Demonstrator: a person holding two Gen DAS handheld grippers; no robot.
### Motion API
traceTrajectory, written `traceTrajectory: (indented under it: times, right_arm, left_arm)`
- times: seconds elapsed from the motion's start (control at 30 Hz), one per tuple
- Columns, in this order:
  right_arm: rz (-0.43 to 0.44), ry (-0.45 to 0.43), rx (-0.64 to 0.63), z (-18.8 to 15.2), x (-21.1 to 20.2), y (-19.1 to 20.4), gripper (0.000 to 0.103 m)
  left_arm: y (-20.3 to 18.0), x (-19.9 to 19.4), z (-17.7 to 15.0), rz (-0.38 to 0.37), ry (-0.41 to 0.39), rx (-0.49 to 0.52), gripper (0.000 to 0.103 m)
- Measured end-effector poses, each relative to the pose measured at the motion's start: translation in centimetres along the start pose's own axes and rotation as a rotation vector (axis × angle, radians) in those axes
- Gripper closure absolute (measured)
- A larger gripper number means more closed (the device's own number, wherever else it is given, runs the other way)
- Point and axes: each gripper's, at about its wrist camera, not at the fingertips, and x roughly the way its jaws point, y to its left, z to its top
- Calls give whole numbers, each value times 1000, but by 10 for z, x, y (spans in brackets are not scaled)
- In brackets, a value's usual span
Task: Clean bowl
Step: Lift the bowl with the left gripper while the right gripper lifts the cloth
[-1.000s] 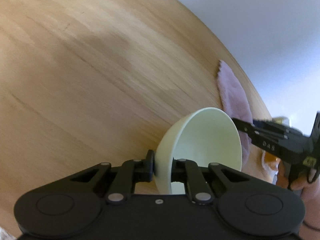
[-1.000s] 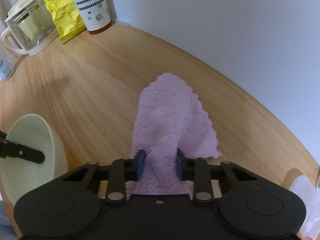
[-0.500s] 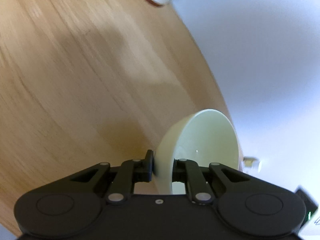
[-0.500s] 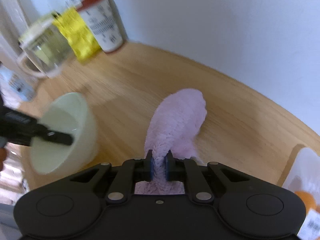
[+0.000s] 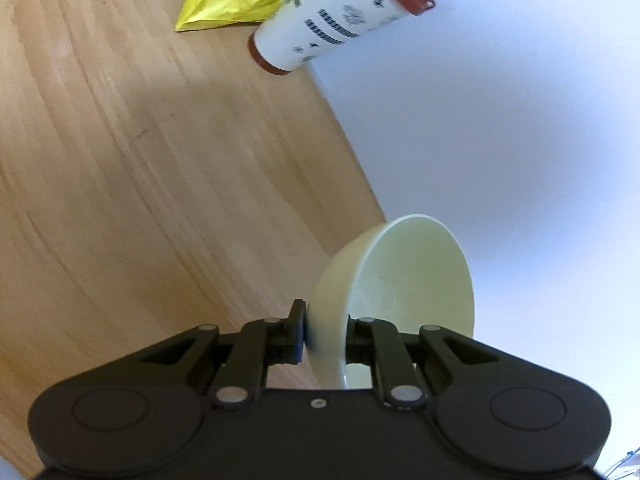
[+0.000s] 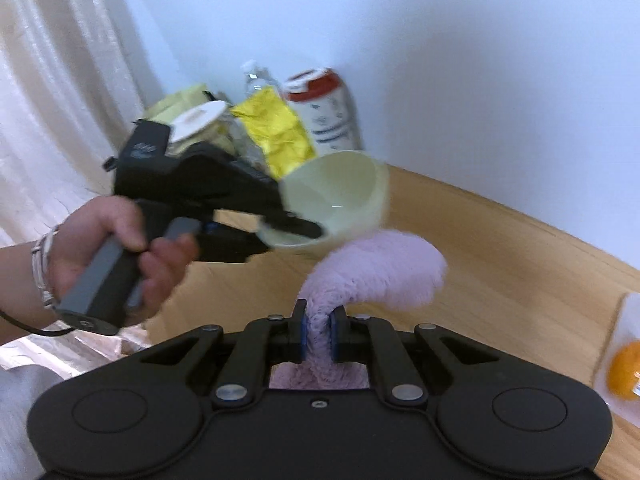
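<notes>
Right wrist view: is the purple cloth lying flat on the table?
No, the purple cloth hangs bunched between the shut jaws of the right gripper, lifted off the table.

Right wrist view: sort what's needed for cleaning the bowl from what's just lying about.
For the job:
- pale green bowl, clamped by the left hand-held gripper
- lilac cloth, clamped by the right hand-held gripper

Lying about:
- yellow packet
- red-lidded patterned cup
- plastic bottle
</notes>
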Motion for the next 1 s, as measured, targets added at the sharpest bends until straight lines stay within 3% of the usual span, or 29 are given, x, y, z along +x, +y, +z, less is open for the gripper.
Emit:
traceTrajectory:
  times: [0.37,0.63,1.0]
  right_arm:
    - [-3,-62,-90,10,23,45,92]
    - [-83,-87,-196,10,31,73,94]
    - [-129,-66,-206,1,43,73,95]
  left_arm:
    - [-17,4,-4,-19,42,51,90]
    - [-27,5,-10,-24,59,90,89]
    - [-35,19,-9,-79,123,143,89]
